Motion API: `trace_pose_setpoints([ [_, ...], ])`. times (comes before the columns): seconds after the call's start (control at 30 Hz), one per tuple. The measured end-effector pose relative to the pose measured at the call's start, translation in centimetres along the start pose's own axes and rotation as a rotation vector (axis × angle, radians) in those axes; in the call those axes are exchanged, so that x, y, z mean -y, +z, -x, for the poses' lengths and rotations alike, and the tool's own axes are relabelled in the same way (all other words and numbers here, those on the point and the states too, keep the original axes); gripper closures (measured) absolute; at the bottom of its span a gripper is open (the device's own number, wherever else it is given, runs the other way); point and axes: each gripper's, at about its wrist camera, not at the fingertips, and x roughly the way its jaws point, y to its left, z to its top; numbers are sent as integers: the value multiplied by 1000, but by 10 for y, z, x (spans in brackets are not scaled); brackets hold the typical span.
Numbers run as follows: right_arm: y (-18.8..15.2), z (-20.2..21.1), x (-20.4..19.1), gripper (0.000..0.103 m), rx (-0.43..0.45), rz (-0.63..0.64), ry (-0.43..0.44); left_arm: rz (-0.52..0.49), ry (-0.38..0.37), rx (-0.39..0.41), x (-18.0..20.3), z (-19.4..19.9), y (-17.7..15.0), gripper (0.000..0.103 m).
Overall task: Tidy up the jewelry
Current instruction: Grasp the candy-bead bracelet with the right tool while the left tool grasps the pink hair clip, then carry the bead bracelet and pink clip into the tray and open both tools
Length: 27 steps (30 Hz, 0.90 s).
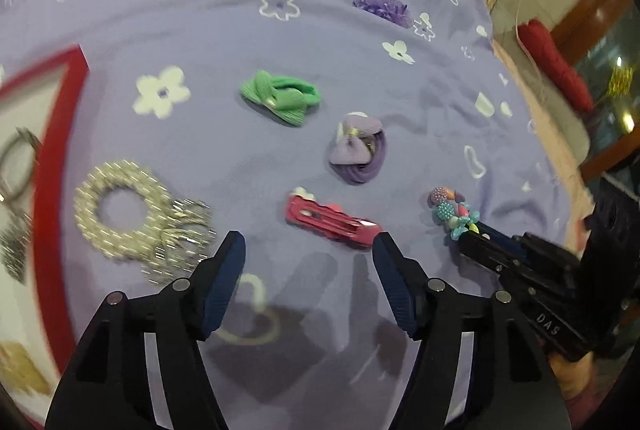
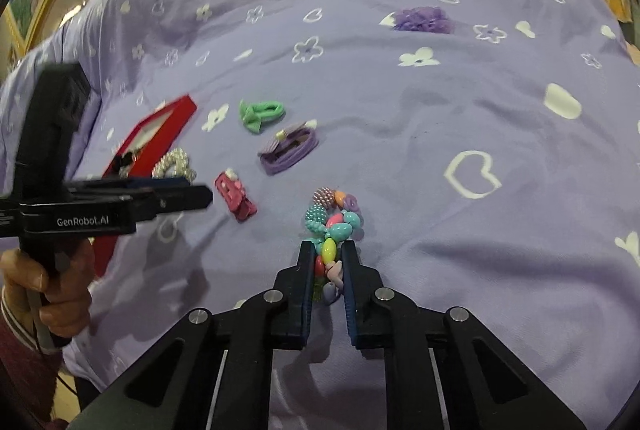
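My right gripper point(image 2: 327, 250) is shut on a colourful bead bracelet point(image 2: 334, 220) that rests on the purple cloth; it also shows in the left wrist view point(image 1: 454, 210). My left gripper point(image 1: 308, 242) is open and empty, just above the cloth, with a pink hair clip point(image 1: 332, 222) just beyond its right fingertip. A pearl ring bracelet point(image 1: 120, 210) lies to its left beside a red-rimmed jewelry box point(image 1: 60, 134). The box holds some dark and silver pieces, blurred.
A green hair tie point(image 1: 280, 96), a lilac bow hair tie point(image 1: 358, 150) and a purple flower piece point(image 1: 382, 4) lie farther out on the flower-printed purple cloth point(image 1: 240, 30). A red cushion point(image 1: 556, 66) sits past the cloth's right edge.
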Motion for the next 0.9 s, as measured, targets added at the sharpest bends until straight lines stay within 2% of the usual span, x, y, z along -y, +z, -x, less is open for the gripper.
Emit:
trace_pose_setpoints([
  [0.07,0,6,3,90,19,-14,-2,29,15,-7,2,-6,1,37],
  [0.23,-1,23,15,90,56,-49,-8,76,-8,-3,13,-17,12,37],
  [0.27,-1,24,17,90,60,-54,-8,61,18,-7,17,-21,14,38],
  [0.33,-1,26,20,90,64,-63,-2,1,79,-2,26,-25,13,49],
  [0.43,-1,27,22,93,67,-78,6,-95,109,5,34,-24,5,49],
  [0.6,0,29,14,93,71,-67,26,-159,78,31,26,-8,-17,49],
  [0.9,0,28,-9,93,63,-38,71,-130,55,84,5,31,-39,49],
])
